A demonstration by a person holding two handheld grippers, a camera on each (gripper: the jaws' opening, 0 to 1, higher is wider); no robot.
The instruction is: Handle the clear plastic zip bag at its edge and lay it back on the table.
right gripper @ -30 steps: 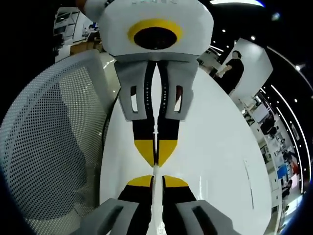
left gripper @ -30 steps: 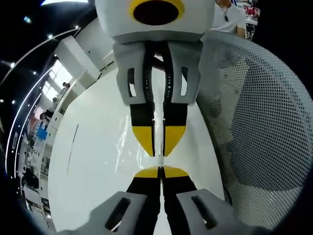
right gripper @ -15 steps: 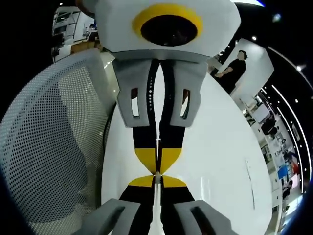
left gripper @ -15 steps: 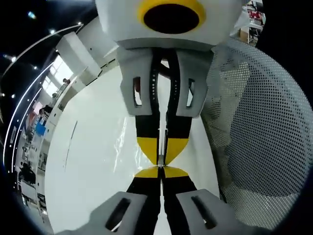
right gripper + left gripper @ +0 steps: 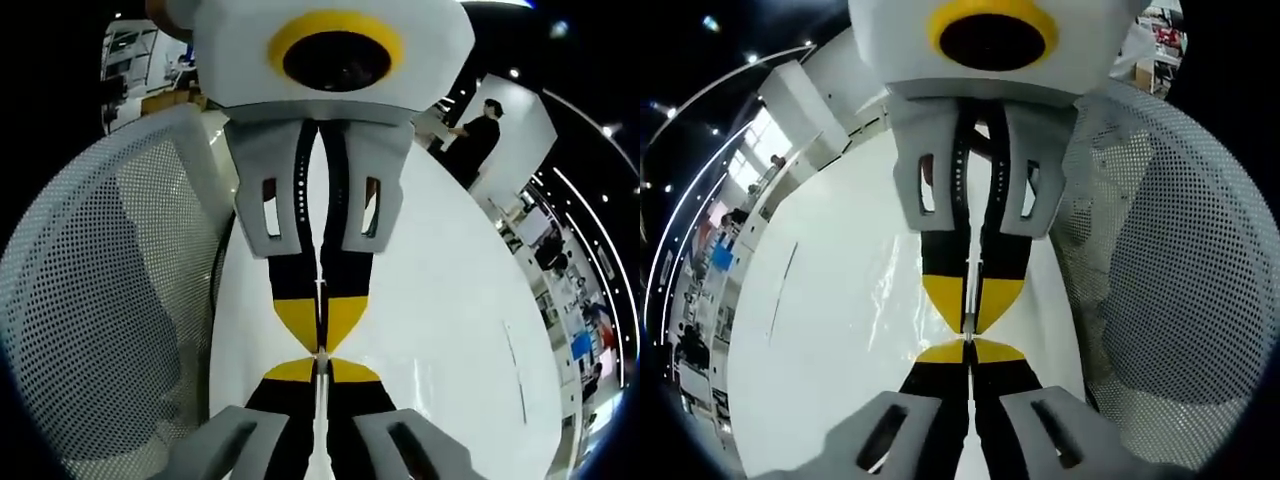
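A white perforated mesh chair back (image 5: 1170,260) curves beside the glossy white table (image 5: 820,340). The left gripper (image 5: 968,347) and right gripper (image 5: 320,360) meet tip to tip, each clamped on the thin edge of the clear plastic zip bag (image 5: 902,300), whose crinkled, shiny film hangs just above the table.

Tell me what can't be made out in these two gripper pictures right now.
- Clear zip bag: in the left gripper view only faint glints on the white table; its outline is unreadable.
- Bag edge between the left gripper and right gripper: a thin sliver, mostly hidden by the shut jaws.
- Mesh chair: cut off by the view's edge.
- Person in the right gripper view: too small for detail.
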